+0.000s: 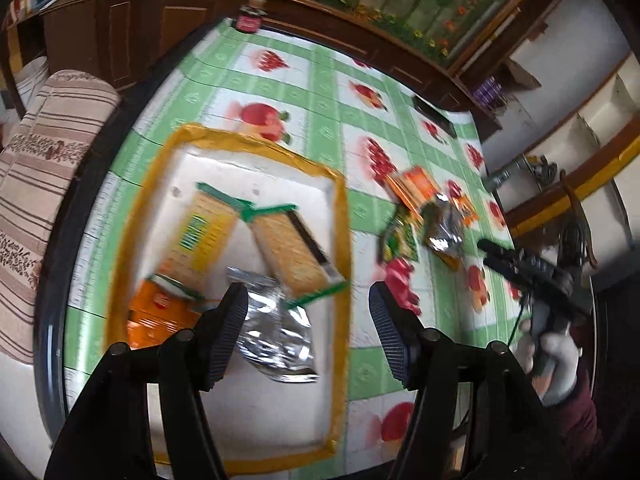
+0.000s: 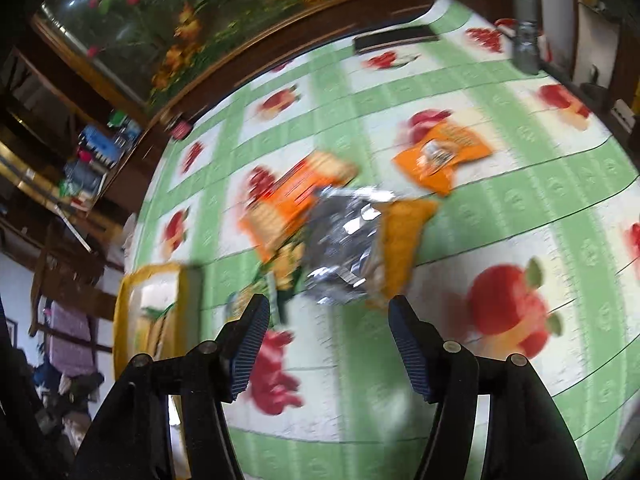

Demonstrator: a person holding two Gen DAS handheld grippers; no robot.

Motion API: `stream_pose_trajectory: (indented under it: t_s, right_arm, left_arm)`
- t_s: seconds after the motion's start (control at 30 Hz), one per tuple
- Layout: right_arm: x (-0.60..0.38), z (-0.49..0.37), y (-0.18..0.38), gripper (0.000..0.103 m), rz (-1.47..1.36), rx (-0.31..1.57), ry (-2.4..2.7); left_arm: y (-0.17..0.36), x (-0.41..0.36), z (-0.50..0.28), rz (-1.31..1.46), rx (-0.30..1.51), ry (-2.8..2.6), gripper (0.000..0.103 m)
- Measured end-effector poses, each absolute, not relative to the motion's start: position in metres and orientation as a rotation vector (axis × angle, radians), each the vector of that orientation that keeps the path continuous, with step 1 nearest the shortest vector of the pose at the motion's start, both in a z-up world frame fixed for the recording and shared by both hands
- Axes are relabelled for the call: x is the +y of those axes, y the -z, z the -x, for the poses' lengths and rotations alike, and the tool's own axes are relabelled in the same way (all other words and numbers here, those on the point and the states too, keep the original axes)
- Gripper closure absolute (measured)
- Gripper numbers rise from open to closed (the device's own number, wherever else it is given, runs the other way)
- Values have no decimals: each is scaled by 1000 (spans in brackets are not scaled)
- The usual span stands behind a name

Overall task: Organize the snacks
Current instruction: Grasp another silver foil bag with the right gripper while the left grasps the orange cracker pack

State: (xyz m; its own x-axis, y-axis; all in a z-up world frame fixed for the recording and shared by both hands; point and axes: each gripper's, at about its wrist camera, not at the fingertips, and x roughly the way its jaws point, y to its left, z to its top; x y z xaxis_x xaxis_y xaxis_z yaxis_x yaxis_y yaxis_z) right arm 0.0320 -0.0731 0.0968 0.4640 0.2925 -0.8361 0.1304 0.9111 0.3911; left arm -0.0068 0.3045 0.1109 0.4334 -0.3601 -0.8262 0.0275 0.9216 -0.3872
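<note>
A white tray with a yellow rim (image 1: 342, 216) sits on the fruit-print tablecloth. In it lie two yellow cracker packs (image 1: 200, 236), an orange pack (image 1: 160, 316) and a silver foil pack (image 1: 276, 332). My left gripper (image 1: 308, 332) is open above the tray, the foil pack below and between its fingers, untouched. A pile of loose snacks lies on the cloth: a silver pack (image 2: 344, 236), orange packs (image 2: 440, 156) and a green one (image 2: 276, 280). My right gripper (image 2: 326, 344) is open just short of that pile, and shows in the left wrist view (image 1: 532, 276).
A dark flat remote-like object (image 2: 394, 38) lies at the table's far side. A jar (image 1: 251, 16) stands at a far corner. A grey bottle (image 2: 526, 20) stands at the far right. A striped cushioned seat (image 1: 44, 184) is left of the table. Wooden cabinets line the back.
</note>
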Motion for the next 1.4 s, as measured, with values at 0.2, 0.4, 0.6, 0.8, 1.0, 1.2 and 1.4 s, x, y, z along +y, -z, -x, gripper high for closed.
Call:
stream_pose_trajectory:
  t_s: [0.2,0.4,0.6,0.8,1.0,1.2,1.4]
  right_arm:
    - [-66,-67,-95,37,-363,1077,-73]
    - [-40,-97,-72,36,-245,1114,-10]
    - [-29,-101,-63,35,-182,1129,-1]
    - [-33,-96,-61,42,-167,1144,-18]
    - [-45,-70,-65,43,-216,1170,-70]
    - [-68,-30,-67,43,-353,1176,-123]
    - [-89,-6,-56,43,-429,1207,-113]
  left_arm:
    - [-113,269,15,293,1118,292,41]
    - [-110,253,25,276,1137,293,41]
    - [-106,243,28,260,1148,281,41]
    - [-101,226,26,240,1166,306,41]
    - [-106,204,12,185,1150,354,41]
    - [-105,172,-31,113,1139,429,41]
    - [-90,123,-106,-27,1137,506,41]
